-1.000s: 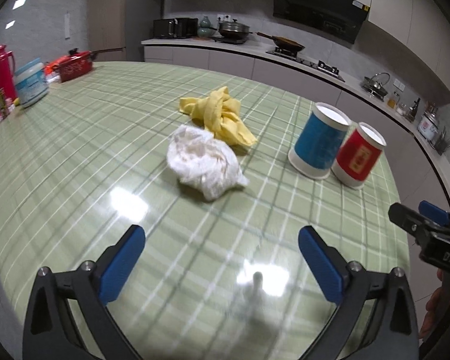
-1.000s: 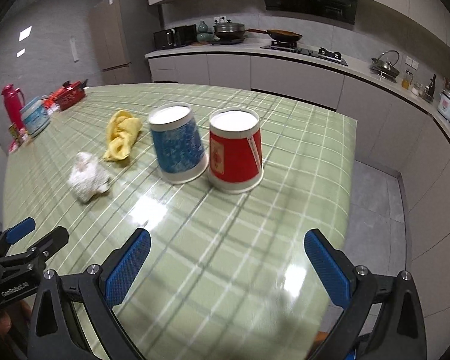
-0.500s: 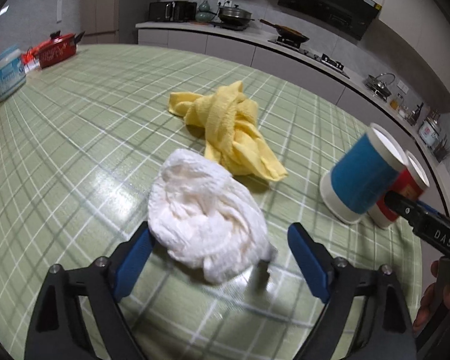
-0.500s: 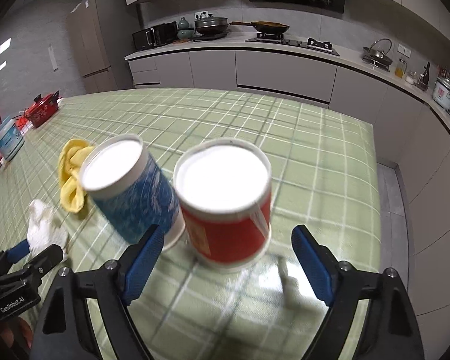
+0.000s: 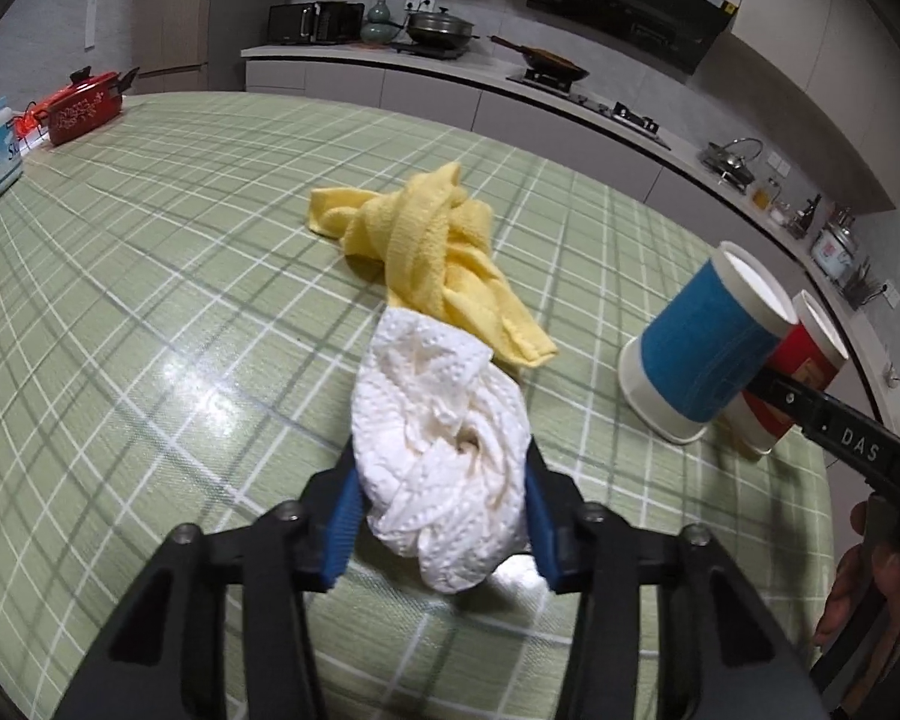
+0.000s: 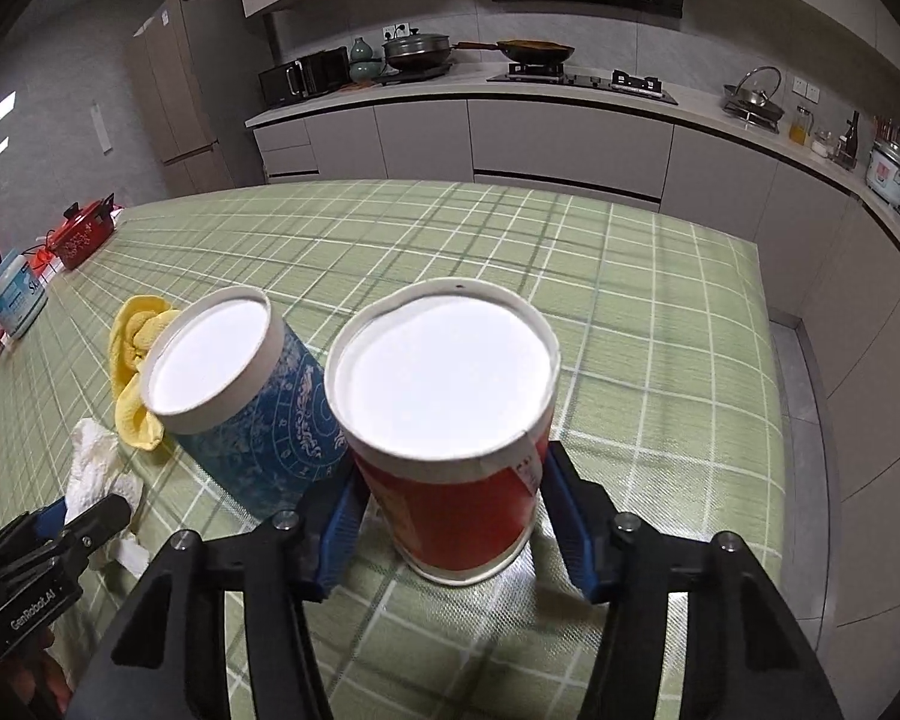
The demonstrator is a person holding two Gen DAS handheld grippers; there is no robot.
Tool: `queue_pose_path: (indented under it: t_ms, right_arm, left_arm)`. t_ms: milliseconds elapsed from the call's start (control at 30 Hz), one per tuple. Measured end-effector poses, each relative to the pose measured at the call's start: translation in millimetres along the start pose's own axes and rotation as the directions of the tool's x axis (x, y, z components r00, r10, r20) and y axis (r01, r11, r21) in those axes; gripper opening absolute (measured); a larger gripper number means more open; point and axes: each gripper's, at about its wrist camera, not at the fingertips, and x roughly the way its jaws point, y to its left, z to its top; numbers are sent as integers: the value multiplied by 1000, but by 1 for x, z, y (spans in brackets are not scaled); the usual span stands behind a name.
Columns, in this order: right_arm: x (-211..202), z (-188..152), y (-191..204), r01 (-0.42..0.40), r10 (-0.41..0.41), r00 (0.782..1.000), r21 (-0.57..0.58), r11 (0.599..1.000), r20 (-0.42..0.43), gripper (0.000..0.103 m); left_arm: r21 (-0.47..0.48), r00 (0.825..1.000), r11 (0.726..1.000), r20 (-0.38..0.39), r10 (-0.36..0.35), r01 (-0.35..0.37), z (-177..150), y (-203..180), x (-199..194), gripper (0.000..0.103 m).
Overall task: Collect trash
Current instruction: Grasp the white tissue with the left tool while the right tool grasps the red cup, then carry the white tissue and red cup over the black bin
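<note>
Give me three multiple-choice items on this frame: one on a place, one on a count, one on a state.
1. Where does the yellow cloth lie?
A. inside the blue cup
B. on the green checked table just beyond the crumpled paper towel
C. on the kitchen counter

2. How many paper cups stand on the table?
A. one
B. two
C. four

3. How do the cups stand?
A. upside down
B. on their sides
C. stacked

Key: 1 B, the cloth sits on the table past the crumpled paper towel. 2 B, a blue cup and a red cup. 3 A, closed white bottoms face up, wide rims on the table.
</note>
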Motion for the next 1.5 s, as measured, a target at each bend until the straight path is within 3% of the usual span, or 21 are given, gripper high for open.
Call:
queue_pose_path:
  t_ms: [300,833,1067,1500]
  right_arm:
    - [-28,-12,-9,-2,2,1000,6,1000,19,57]
    - [-119,-67,-51,6,-7,998,7,1000,56,57]
    - [-165,-101,-94,40,-43,997,49,998,64,58]
    - [-240,-169,-201,141,-152,987,167,976,59,58]
  left_arm:
    - [20,998,999,55,-26,25,-4,-17,-27,45]
    - [120,995,989,46,-88,82,-48,-93,-60,45]
    - [193,990,972,19,-142,136,-73,-150,-69,45]
    - [318,966,913,-54,-254,258,-140,-263,-80,45]
